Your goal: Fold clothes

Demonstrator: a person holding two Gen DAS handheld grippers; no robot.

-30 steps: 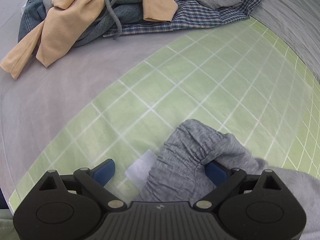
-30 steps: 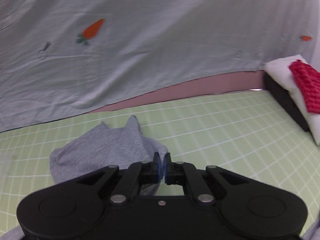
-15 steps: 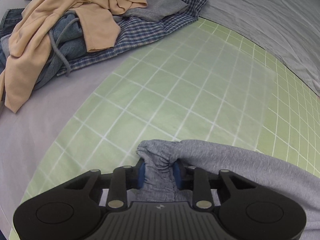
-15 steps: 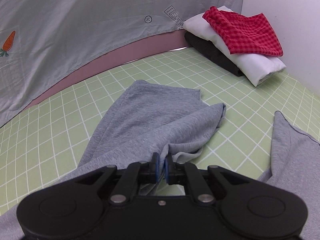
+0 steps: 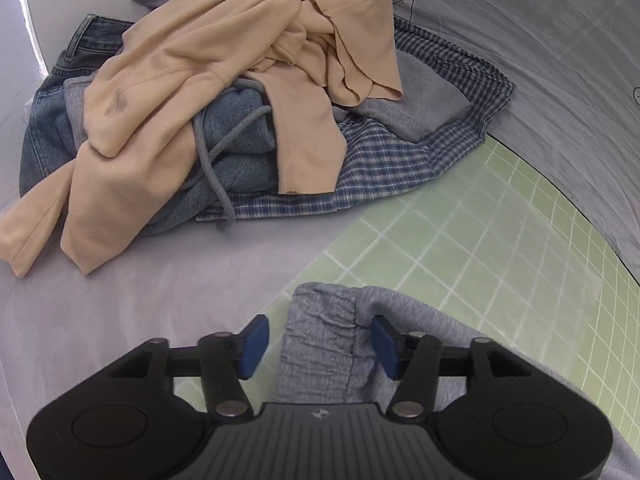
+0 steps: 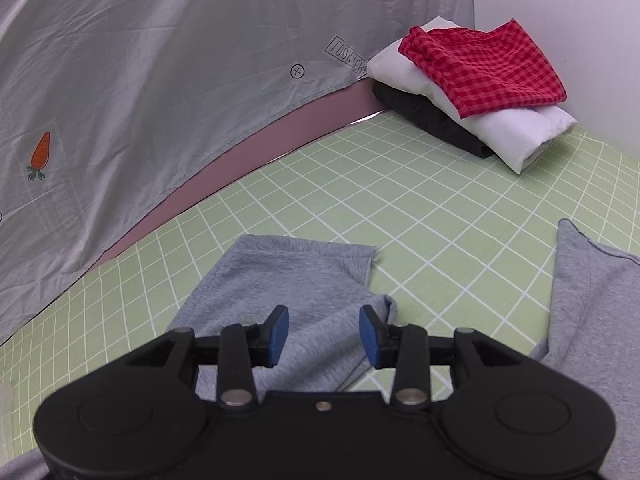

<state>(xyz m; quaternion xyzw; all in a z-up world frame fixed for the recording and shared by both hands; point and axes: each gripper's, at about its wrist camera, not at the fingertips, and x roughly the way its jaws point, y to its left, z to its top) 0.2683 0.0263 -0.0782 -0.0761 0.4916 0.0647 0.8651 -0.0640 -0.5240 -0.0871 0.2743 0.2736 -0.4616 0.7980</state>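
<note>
Grey sweatpants lie on the green grid mat (image 6: 440, 208). In the left wrist view their gathered waistband (image 5: 320, 332) lies between the spread blue pads of my left gripper (image 5: 318, 346), which is open and not pinching it. In the right wrist view a grey leg (image 6: 280, 272) lies flat under my right gripper (image 6: 323, 334), which is open too. Another grey part (image 6: 592, 304) of the sweatpants lies at the right.
A heap of unfolded clothes lies beyond the left gripper: a tan top (image 5: 208, 92), jeans (image 5: 236, 136) and a blue plaid shirt (image 5: 380, 168). A folded stack, red check (image 6: 484, 68) on white on black, sits at the mat's far right corner. A grey carrot-print sheet (image 6: 160, 80) borders the mat.
Both grippers have opened and let go of the grey sweatpants, which now lie on the mat. The left view has swung toward the clothes heap.
</note>
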